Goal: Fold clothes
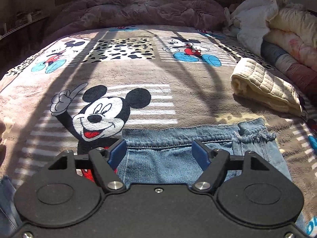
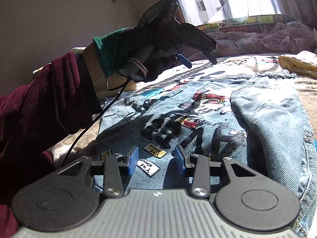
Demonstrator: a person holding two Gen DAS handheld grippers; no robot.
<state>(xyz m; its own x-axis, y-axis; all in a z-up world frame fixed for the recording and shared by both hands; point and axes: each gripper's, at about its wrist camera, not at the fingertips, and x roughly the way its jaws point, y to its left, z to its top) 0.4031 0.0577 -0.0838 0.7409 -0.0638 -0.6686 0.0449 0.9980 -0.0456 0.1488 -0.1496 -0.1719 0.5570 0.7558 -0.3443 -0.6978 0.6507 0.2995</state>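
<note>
Denim jacket [image 2: 198, 123] spread flat on the Mickey Mouse blanket [image 1: 178, 91] at its near edge, printed back up, one sleeve [image 2: 277, 115] folded in along the right side, frayed hem [image 1: 255, 135] toward the bed's middle. Wide bare stretch of blanket beyond that hem, running up to the rumpled mauve duvet [image 1: 142, 10]. Hemmed in on the right by a folded cream quilted piece [image 1: 263, 85] and a heap of rolled bedding [image 1: 287, 33].

Left gripper [image 1: 159, 151] raised over the jacket's left part, blue pads spread wide, nothing between them. Right gripper [image 2: 156, 160] low over the jacket's patches, pads partly apart, nothing pinched; contact with the denim impossible to judge.

Jacket's near edge cut off by both gripper bodies. Gloved left hand [image 2: 138, 45] and maroon sleeve [image 2: 43, 107] in deep shadow, masking the jacket's left sleeve. Patch lettering too small to read.

Hard sun and long shadows across the bed; bright window [image 2: 227, 0] behind the headboard.
</note>
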